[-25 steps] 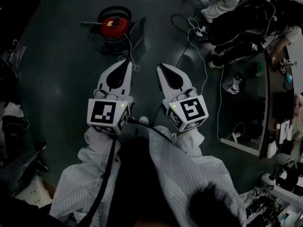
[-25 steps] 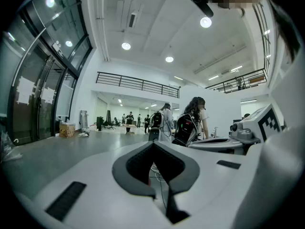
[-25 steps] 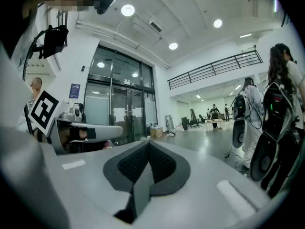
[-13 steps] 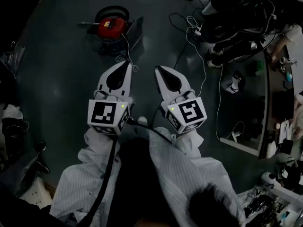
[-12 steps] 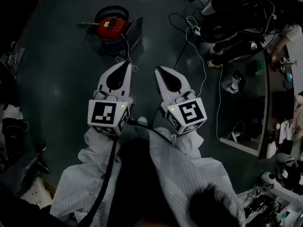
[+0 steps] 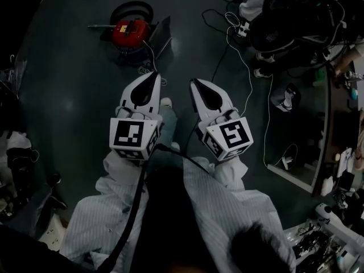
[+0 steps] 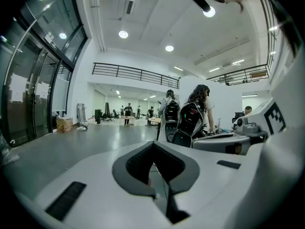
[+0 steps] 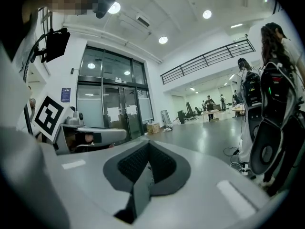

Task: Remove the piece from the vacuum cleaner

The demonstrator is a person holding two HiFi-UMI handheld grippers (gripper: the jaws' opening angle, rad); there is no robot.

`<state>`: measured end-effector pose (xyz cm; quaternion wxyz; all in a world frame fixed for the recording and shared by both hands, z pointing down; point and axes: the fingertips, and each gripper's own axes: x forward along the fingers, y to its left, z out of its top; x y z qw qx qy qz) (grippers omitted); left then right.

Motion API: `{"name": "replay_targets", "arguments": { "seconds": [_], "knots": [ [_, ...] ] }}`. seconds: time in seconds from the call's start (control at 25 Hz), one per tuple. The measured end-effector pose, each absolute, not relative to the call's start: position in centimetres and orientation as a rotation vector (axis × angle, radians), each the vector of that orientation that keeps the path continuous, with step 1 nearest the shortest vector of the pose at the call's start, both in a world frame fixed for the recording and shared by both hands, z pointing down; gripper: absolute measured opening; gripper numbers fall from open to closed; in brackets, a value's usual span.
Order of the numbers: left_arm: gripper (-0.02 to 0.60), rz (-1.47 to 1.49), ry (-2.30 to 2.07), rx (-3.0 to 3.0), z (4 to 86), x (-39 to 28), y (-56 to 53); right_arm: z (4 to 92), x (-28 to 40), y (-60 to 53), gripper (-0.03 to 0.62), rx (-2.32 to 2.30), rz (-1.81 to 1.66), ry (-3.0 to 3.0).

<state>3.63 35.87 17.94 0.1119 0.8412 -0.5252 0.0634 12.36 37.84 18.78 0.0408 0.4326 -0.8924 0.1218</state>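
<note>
A dark, glossy floor spreads below us. The red vacuum cleaner sits on it, well ahead of our left gripper, and its thin cord lies between them. Our right gripper hovers just beside the left, and both pairs of fingers are clenched on nothing. White cables trail across the floor to our right, near people with backpacks.
</note>
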Motion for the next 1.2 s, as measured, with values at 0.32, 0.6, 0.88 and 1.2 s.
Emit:
{"name": "replay_targets", "arguments": {
  "seconds": [0.32, 0.6, 0.88, 1.2],
  "knots": [
    [0.003, 0.206, -1.537, 2.488, 18.4, 2.6, 18.3, 19.6, 11.3, 20.1, 0.002, 1.295, 0.38, -2.739],
    [0.003, 0.236, -1.599, 2.44, 19.3, 1.8, 5.5, 20.5, 11.1, 6.7, 0.002, 1.229, 0.408, -2.752],
    [0.003, 0.213, -1.798, 2.233, 21.6, 1.7, -6.5, 22.7, 11.2, -7.5, 0.002, 0.915, 0.405, -2.811],
    [0.003, 0.121, -2.089, 1.88, 22.8, -0.9, -14.7, 24.2, 9.3, -19.1, 0.002, 0.374, 0.346, -2.829]
  ]
}}
